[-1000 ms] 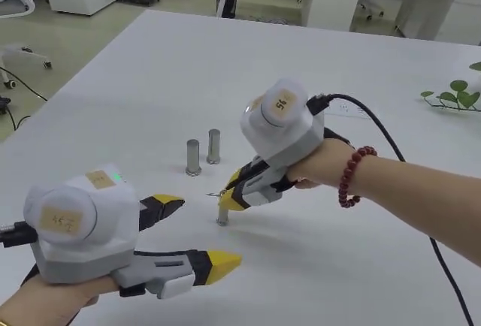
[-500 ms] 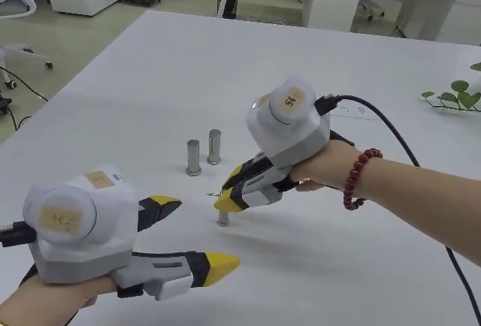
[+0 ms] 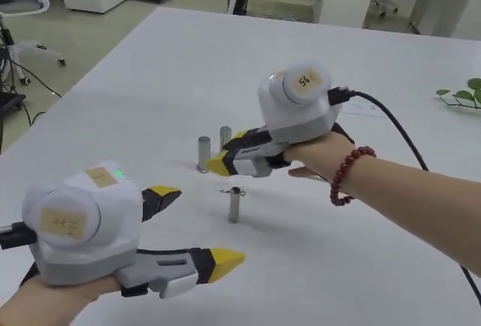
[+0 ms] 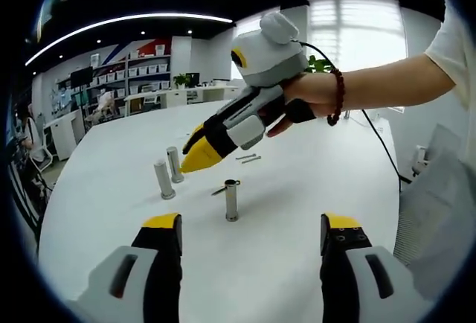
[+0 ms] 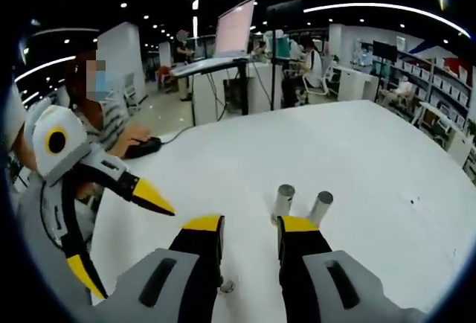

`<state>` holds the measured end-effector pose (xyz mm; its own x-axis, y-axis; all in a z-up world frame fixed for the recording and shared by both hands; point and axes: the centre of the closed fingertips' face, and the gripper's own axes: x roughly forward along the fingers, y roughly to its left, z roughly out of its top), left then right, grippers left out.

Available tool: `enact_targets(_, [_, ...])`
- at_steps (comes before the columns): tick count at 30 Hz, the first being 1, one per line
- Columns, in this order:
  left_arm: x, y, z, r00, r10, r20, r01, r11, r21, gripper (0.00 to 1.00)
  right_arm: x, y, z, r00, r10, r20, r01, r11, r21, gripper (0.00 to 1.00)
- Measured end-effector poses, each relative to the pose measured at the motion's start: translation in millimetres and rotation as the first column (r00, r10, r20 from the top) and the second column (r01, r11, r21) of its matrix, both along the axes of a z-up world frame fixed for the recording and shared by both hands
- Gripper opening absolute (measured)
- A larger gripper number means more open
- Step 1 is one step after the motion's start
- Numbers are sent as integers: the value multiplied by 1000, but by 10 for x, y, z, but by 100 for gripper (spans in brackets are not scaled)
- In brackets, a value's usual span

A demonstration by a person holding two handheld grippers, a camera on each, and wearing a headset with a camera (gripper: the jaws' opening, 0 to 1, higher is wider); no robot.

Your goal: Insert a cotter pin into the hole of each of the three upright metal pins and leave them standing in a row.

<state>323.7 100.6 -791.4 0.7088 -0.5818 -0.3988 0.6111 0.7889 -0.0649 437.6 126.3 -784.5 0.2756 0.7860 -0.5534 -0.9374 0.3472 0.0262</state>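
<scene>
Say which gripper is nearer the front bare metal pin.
Right. The right gripper hovers just beside the front bare metal pin; the left gripper hangs open well short of it, nearer the person.

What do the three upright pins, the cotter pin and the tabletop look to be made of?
The upright pins look like metal, likely steel: dull grey satin finish with soft highlights along the barrels. The cotter pin through the near one's top seems to be thin bare metal, going by its grey glint; it is too small to say more. The tabletop is smooth matte white, probably laminate; its core is hidden.

Metal pins (image 3: 234, 204), matt wht table (image 3: 188, 63)
</scene>
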Motion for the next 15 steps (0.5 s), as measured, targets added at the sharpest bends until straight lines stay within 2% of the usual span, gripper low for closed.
enact_targets(3, [-3, 27, 13, 1000, 16, 7, -16, 1000, -10, 77, 105, 66, 3, 999, -48, -25, 49, 998, 46, 30])
enact_targets(9, [-13, 57, 36, 999, 36, 9, -36, 999, -24, 80, 307, 86, -165, 995, -100, -7, 101, 995, 15, 30])
enact_targets(15, [-6, 79, 68, 999, 48, 14, -47, 998, -29, 81, 412, 137, -275, 989, -140, -41, 142, 989, 32, 30])
